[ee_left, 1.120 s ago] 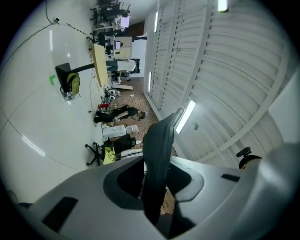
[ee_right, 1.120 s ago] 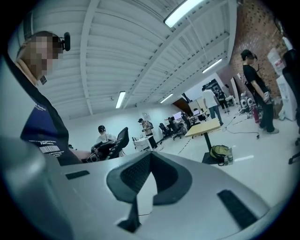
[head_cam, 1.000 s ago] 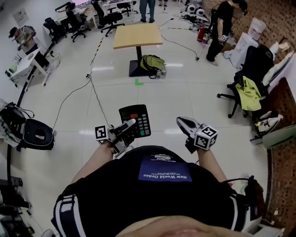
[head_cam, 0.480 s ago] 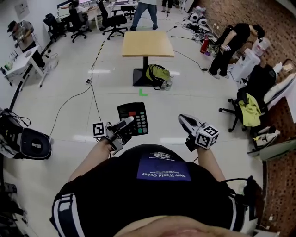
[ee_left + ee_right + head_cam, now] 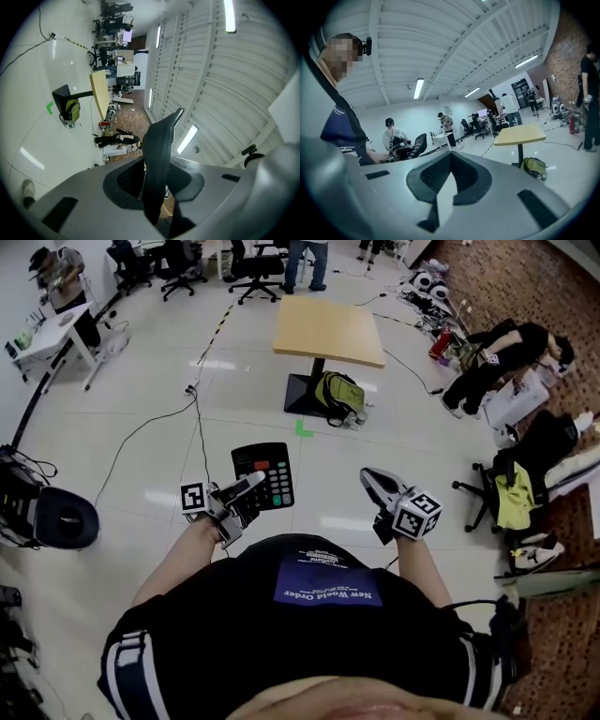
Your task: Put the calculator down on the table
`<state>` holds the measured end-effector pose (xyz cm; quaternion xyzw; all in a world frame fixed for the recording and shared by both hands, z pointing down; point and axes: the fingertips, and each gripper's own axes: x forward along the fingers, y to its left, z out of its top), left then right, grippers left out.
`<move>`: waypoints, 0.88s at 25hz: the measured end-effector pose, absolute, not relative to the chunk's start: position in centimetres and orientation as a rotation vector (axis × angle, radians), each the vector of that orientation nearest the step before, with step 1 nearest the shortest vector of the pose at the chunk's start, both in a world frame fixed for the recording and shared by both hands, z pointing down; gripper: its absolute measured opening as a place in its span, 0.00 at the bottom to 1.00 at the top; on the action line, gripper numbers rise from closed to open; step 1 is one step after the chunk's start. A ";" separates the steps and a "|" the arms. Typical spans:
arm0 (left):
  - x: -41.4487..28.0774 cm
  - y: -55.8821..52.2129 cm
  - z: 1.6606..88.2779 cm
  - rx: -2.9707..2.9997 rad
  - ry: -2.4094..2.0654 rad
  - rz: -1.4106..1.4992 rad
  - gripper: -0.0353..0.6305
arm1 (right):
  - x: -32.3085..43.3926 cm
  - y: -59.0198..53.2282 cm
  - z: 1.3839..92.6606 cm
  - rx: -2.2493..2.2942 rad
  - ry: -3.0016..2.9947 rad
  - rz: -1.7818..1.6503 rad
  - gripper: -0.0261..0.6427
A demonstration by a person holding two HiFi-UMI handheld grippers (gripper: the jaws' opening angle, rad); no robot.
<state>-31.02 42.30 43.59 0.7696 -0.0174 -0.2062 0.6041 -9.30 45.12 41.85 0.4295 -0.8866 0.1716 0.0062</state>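
A black calculator point(image 5: 263, 474) with a red and a green key is held face up in front of my body. My left gripper point(image 5: 246, 491) is shut on its near edge. In the left gripper view the calculator point(image 5: 158, 159) stands edge-on between the pads of the left gripper point(image 5: 154, 192). My right gripper point(image 5: 371, 481) is held out on the right, shut and empty; its own view shows the right gripper point(image 5: 439, 187) with nothing in it, and the calculator point(image 5: 415, 145) off to the left. The wooden table point(image 5: 329, 330) stands ahead across the floor, its top bare.
A green backpack point(image 5: 340, 394) leans against the table's black base, with a green tape mark point(image 5: 305, 427) on the floor nearby. Cables run over the white floor point(image 5: 141, 427). An office chair with a yellow garment point(image 5: 517, 499) stands on the right. People stand and bend in the background.
Both grippers and the calculator have been carried forward across the floor; the table and backpack have shifted right and look nearer. The grip on the calculator is unchanged.
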 end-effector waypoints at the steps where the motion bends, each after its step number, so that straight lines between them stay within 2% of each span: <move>1: -30.3 41.1 43.5 1.776 -0.056 -0.480 0.23 | -8.7 43.7 41.8 1.324 -2.781 0.545 0.02; 8: -26.5 34.8 44.5 1.821 -0.138 -0.535 0.24 | -5.3 35.3 44.0 1.183 -2.870 0.517 0.02; 16: -16.9 26.6 41.6 1.865 -0.228 -0.618 0.24 | 4.2 24.8 41.4 1.042 -2.921 0.412 0.02; 22: -12.3 22.0 41.2 1.862 -0.217 -0.571 0.23 | 8.1 19.9 41.8 1.048 -2.927 0.441 0.02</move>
